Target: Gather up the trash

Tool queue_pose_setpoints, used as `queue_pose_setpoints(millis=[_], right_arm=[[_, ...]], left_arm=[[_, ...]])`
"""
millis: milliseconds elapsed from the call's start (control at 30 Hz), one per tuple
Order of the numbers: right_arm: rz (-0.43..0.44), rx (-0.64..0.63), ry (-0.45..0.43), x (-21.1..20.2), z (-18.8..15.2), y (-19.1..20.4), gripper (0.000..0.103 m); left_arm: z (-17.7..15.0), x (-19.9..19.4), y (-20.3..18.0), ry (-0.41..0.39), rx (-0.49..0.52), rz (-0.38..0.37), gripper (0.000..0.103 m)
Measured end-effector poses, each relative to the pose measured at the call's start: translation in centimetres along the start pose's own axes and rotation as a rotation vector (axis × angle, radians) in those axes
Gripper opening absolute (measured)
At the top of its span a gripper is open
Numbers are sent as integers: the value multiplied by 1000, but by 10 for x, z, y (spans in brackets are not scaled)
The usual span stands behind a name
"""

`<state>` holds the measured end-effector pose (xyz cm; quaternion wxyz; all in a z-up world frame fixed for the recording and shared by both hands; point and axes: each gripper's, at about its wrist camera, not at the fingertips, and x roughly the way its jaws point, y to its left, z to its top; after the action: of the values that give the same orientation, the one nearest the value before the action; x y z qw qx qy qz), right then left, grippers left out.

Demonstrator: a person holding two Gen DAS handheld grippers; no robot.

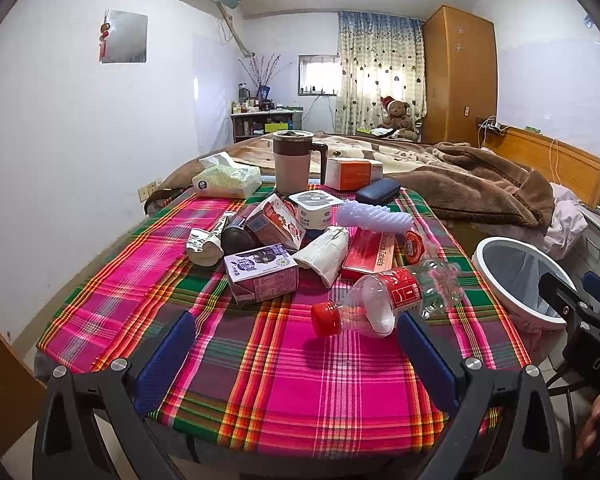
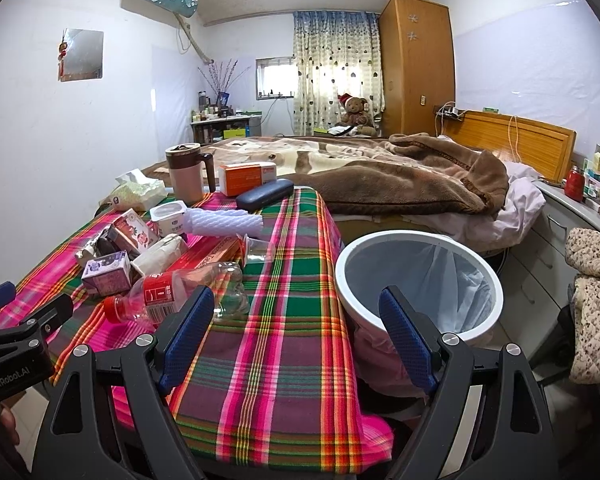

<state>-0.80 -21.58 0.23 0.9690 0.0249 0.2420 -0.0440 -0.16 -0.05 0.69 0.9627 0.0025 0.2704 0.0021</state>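
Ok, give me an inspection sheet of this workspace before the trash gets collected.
Surface: plaid tablecloth covers the table, near part bare.
Job's things: plastic bottle lying on its side, purple carton, yogurt cup, red tablet box; lined trash bin beside the table.
Clutter: lidded mug, tissue pack, glasses case.
Grippers: left claw open, holding nothing; right claw open, holding nothing.
Cables: white cord over the headboard.
Surroundings: bed with brown blanket, wardrobe.

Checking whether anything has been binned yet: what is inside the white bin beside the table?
The bin holds a pale liner bag, with no trash visible in it. Its bottom and near inner wall are hidden behind the rim and the right gripper.
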Motion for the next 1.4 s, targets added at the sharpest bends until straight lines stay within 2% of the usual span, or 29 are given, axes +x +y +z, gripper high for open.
queue_pose_setpoints(millis=[1400], right_arm=[[-14, -8, -12, -2, 2, -1, 86]], left_arm=[[0, 0, 7, 0, -11, 2, 102]])
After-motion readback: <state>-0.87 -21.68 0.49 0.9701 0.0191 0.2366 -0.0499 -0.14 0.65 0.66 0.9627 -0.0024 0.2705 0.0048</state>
